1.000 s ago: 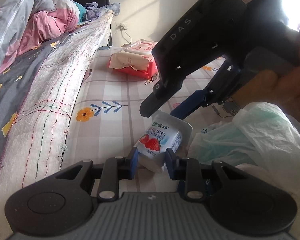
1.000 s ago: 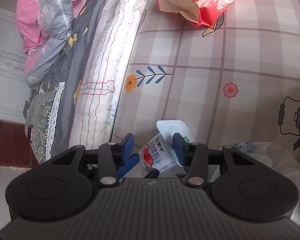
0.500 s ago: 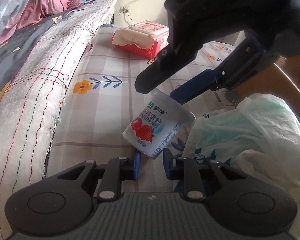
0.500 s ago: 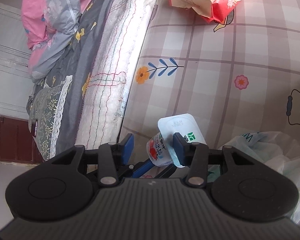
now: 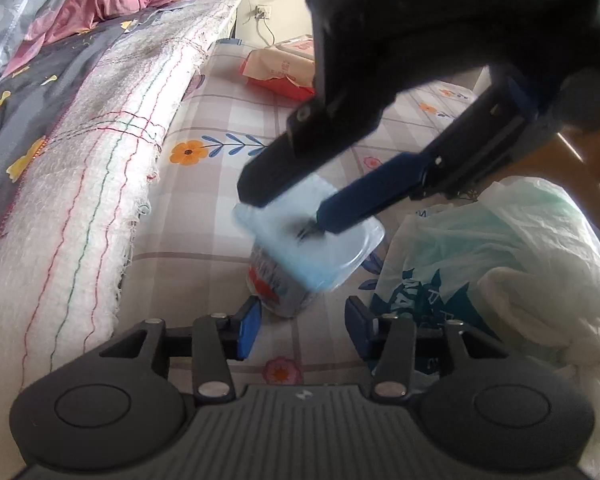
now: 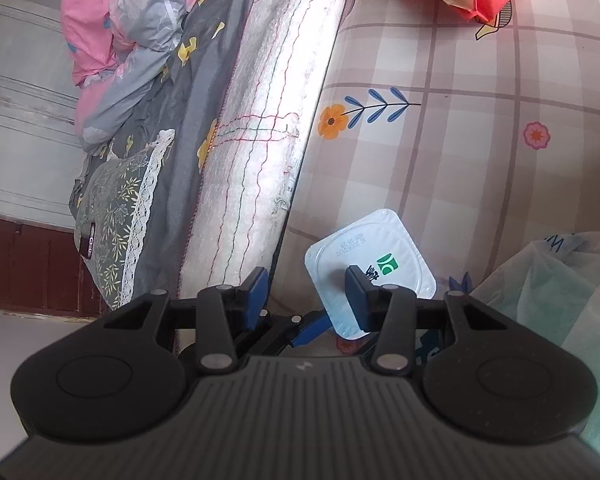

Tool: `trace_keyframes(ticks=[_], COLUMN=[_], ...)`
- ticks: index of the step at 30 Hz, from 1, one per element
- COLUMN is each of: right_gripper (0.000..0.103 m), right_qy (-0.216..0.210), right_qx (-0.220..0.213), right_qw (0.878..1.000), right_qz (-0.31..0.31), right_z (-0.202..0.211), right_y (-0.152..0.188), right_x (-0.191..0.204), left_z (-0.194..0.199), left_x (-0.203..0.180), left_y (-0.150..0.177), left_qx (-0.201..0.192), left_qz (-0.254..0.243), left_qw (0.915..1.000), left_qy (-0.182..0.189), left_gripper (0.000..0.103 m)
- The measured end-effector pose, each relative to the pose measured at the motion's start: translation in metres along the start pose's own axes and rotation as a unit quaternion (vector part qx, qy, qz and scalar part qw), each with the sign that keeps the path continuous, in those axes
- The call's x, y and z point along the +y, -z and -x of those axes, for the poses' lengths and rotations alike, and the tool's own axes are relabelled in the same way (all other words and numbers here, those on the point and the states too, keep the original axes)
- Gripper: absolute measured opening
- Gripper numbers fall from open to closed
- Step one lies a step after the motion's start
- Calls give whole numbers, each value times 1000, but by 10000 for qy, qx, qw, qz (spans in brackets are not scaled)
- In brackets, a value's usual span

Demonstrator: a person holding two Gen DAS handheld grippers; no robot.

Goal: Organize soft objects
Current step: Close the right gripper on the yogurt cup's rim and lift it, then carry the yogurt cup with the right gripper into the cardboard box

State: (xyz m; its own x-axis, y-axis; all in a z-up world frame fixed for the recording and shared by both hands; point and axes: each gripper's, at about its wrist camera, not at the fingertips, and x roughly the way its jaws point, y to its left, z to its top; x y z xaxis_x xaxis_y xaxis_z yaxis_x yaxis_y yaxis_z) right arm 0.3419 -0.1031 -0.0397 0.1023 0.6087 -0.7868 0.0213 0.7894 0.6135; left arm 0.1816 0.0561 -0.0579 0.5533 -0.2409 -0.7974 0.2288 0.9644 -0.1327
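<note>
your left gripper has its jaws opening; the blue pads stand apart, and the yogurt cup sits ahead of the gap, its base close to the left pad. whether that pad still touches the cup you cannot tell from the left wrist view. nothing is pinched there.

your right gripper is half open. in the right wrist view its right finger lies over the cup's foil lid, the left finger well off to the side, over the edge of the white stitched mattress. no squeeze on the cup shows; the lid is wider than the finger and sits under it, not between the pads.

the cup stands tilted on the checked floral sheet, just beside a crumpled plastic bag.

left wrist view only: the right gripper seen from outside, its blue fingertip at the lid, blurred; the strawberry print on the cup's side; a wall socket.

right wrist view only: the lid's green logo and date print; a lace-edged cushion with a phone on it; part of the left gripper below the cup.

both views: a red and cream wipes pack farther up the sheet, and a pink and grey duvet.
</note>
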Motion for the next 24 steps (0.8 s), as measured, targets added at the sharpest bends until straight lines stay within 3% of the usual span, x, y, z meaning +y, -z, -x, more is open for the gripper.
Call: trace_keyframes(ticks=[4, 11, 14, 18, 24], right_gripper=[42, 42, 42, 32, 22], right_qy=[-161, 90, 233, 36, -22], right_qx=[53, -649, -521, -219, -248], right_qw=[9998, 9978, 9983, 9993, 9997], right_qz=[-53, 71, -105, -316, -85], right_z=[-5, 20, 8, -17, -18], right_y=[8, -7, -14, -12, -9], right_x=[0, -7, -22, -33, -25], left_z=[11, 9, 6, 2, 1], left_x=[2, 3, 7, 4, 3], left_y=[3, 1, -4, -7, -11], left_qx=[-279, -477, -515, -569, -596], left_qz=[-102, -71, 22, -5, 10], left_qw=[9995, 9988, 9987, 9984, 9981], left_qy=[-84, -112, -13, -12, -125], left_gripper=[57, 57, 57, 57, 58])
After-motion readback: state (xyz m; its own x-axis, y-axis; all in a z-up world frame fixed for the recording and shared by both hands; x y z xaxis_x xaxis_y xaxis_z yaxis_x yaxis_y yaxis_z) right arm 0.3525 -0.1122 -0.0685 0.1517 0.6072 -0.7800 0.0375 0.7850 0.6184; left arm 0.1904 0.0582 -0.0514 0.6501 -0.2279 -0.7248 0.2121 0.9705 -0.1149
